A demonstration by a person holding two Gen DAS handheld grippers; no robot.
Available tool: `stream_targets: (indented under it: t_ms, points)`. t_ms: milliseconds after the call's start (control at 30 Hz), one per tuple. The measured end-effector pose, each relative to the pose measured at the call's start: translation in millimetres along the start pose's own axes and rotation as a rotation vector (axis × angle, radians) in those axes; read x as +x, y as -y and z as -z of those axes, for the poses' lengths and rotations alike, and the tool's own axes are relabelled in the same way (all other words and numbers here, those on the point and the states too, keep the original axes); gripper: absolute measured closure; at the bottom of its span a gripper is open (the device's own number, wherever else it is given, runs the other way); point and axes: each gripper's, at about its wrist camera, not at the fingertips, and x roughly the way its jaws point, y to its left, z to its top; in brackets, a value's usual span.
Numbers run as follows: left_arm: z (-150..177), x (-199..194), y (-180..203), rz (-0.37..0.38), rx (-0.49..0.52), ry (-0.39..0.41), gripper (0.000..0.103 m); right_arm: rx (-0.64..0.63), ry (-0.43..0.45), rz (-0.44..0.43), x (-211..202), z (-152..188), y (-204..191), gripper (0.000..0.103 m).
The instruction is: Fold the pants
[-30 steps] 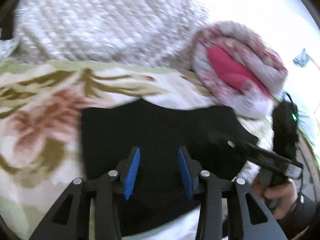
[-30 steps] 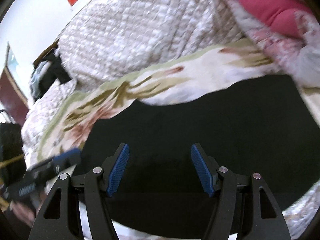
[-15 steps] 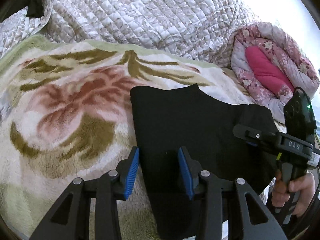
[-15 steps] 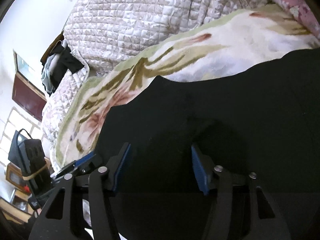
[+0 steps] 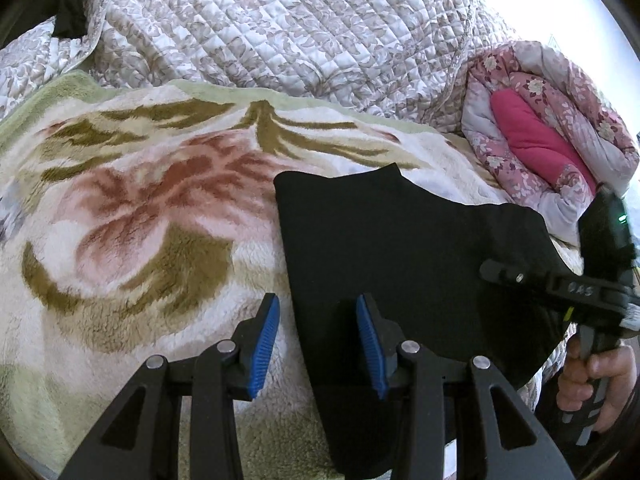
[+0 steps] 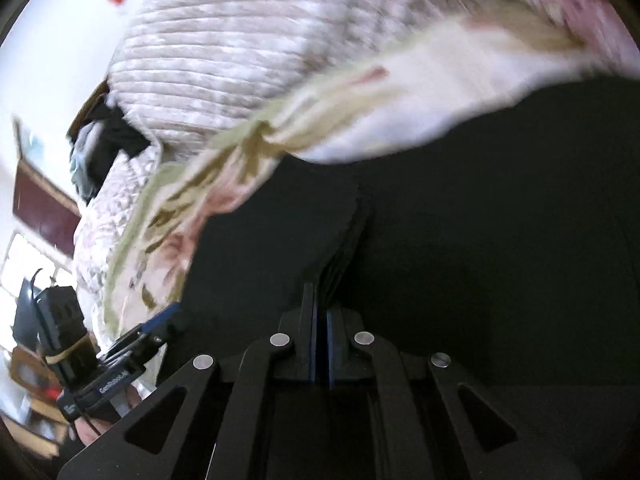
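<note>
Black pants (image 5: pixel 400 248) lie flat on a floral fleece blanket (image 5: pixel 132 232). My left gripper (image 5: pixel 318 344) is open and straddles the pants' left edge, with one blue pad over the blanket and the other over black cloth. In the right wrist view the pants (image 6: pixel 480 208) fill the lower frame. My right gripper (image 6: pixel 320 344) is shut, its blue pads pinching a raised pleat of black cloth that runs up from them. The right gripper (image 5: pixel 496 272) also shows over the pants' right part, held by a hand (image 5: pixel 600 368).
A quilted grey-white bedspread (image 5: pixel 280 32) is heaped behind the blanket. A rolled pink floral quilt (image 5: pixel 540 140) lies at the right. Dark clothes (image 6: pixel 104 148) and furniture stand beyond the bed at the left, with the left gripper (image 6: pixel 160 320) low down there.
The right gripper's jaws have shut on a fold of the pants and its view has swung and blurred. The left gripper sank to the pants' left edge, then kept still.
</note>
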Motion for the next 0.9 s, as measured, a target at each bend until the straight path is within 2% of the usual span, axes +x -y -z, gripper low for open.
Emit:
stream_targets:
  t_ms: [100, 233, 367, 433, 500, 567, 667, 733, 800, 867, 900]
  points:
    - [1, -1, 0, -0.002, 0.007, 0.001, 0.060, -0.057, 0.026, 0.034, -6, 0, -10, 0.101]
    - [-1, -5, 1, -0.006, 0.004, 0.014, 0.060, -0.062, 0.059, 0.049, -12, -1, -8, 0.101]
    - [-2, -7, 5, 0.000, 0.009, 0.020, 0.060, -0.060, 0.019, 0.062, -3, -4, -2, 0.101]
    - [-1, -7, 7, 0.000, 0.018, 0.020, 0.060, -0.064, 0.034, 0.075, -6, -3, -3, 0.100]
    - [-1, -9, 9, -0.004, 0.027, 0.027, 0.060, -0.081, 0.083, 0.146, -17, -2, -5, 0.095]
    - [-1, -12, 10, -0.009, 0.031, 0.035, 0.060, -0.097, 0.142, 0.202, -30, 0, -5, 0.094]
    - [-3, -14, 15, 0.005, 0.042, 0.051, 0.060, -0.152, 0.202, 0.166, -44, 1, -14, 0.094]
    - [-2, -13, 21, 0.022, 0.065, 0.050, 0.060, -0.200, 0.176, 0.147, -37, 2, -23, 0.094]
    - [2, -7, 29, 0.032, 0.091, 0.030, 0.060, -0.244, 0.098, 0.144, -19, 5, -28, 0.094]
    - [8, 0, 34, 0.028, 0.118, 0.008, 0.060, -0.255, 0.030, 0.188, -2, 7, -26, 0.094]
    - [10, 0, 37, 0.012, 0.139, 0.016, 0.060, -0.244, 0.051, 0.180, -4, 5, -26, 0.094]
